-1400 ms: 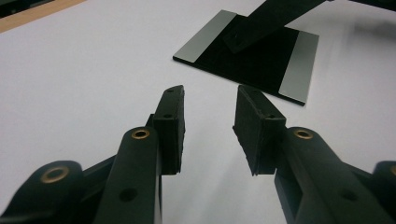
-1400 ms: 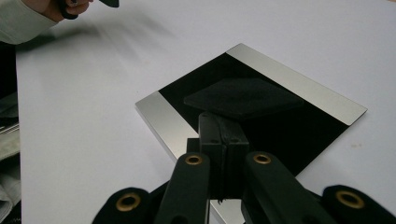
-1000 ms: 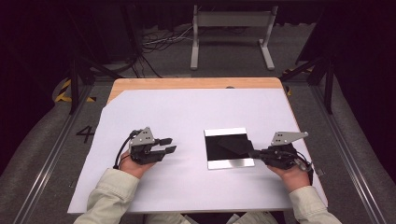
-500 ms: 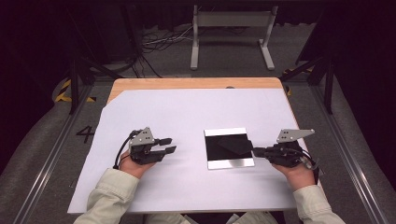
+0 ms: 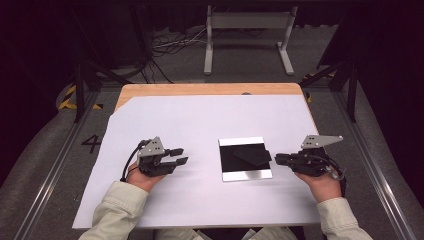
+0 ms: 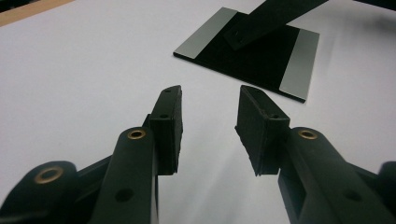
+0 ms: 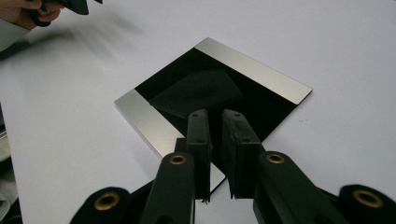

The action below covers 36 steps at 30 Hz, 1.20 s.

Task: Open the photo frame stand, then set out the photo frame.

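Observation:
A square plate (image 5: 247, 175), black in the middle with a silver strip on two edges, lies flat on the white sheet right of centre. A dark folded cloth (image 5: 251, 155) rests on it, seen closer as cloth (image 7: 196, 93) on plate (image 7: 254, 65). My right gripper (image 5: 276, 159) sits at the plate's right edge. Its tips (image 7: 215, 113) hover just short of the cloth, a narrow gap between the jaws and nothing in it. My left gripper (image 5: 181, 155) rests on the sheet left of the plate, wide open and empty (image 6: 210, 91), pointing toward the plate (image 6: 299, 65).
The white sheet (image 5: 200, 120) covers most of a wooden table (image 5: 210, 89), whose bare far edge shows behind it. Beyond the table stand a metal frame (image 5: 247, 22) and floor cables. Rails run along the floor on both sides.
My right gripper has drawn back a little to the right, from over the plate to its edge. The left gripper and the plate have stayed put.

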{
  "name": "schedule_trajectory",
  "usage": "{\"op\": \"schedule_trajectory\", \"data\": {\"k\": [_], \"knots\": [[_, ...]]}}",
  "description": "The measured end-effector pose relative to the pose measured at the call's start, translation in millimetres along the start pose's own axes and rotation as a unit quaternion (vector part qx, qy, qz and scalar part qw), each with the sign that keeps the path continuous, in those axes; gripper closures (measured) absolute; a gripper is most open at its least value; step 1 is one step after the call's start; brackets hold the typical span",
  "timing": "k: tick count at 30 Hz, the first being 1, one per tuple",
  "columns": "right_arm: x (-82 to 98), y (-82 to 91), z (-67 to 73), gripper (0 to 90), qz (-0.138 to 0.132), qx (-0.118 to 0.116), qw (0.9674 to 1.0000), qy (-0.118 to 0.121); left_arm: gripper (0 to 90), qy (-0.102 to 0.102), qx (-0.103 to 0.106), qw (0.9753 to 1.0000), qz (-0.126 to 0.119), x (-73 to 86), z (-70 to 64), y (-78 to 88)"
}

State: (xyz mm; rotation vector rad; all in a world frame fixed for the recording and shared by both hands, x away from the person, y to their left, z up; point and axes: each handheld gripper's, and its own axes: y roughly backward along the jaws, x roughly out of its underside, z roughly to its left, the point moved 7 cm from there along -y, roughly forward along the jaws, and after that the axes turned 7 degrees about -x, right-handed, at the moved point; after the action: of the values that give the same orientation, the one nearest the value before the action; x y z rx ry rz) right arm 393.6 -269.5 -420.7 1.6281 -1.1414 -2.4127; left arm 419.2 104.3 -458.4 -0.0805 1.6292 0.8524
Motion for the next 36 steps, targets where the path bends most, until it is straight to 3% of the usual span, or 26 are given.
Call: {"op": "schedule_trajectory", "data": {"k": [8, 19, 25, 33, 36], "knots": [[-5.8, 5.8, 0.8, 71.5, -0.018, 0.003, 0.9997, -0.015, 61.0, -0.003, 0.001, 1.0000, 0.003, 0.2, -1.0, -2.0], [-12.4, 7.2, -3.6, 51.0, -0.038, -0.003, 0.9960, -0.081, 60.9, -0.002, 0.002, 1.0000, 0.005, 1.1, -1.5, -2.8], [-15.1, 6.5, -5.1, 45.5, -0.044, -0.001, 0.9948, -0.092, 60.8, -0.002, 0.003, 1.0000, 0.005, 1.6, -1.5, -2.8], [-19.5, -1.2, -5.0, 39.2, -0.053, -0.020, 0.9922, -0.111, 60.7, -0.002, 0.004, 1.0000, 0.006, 1.9, -2.4, -3.4], [-19.0, -5.2, -7.4, 36.7, -0.053, -0.031, 0.9887, -0.137, 60.7, -0.002, 0.003, 1.0000, 0.008, 2.2, -2.5, -3.6]]}}
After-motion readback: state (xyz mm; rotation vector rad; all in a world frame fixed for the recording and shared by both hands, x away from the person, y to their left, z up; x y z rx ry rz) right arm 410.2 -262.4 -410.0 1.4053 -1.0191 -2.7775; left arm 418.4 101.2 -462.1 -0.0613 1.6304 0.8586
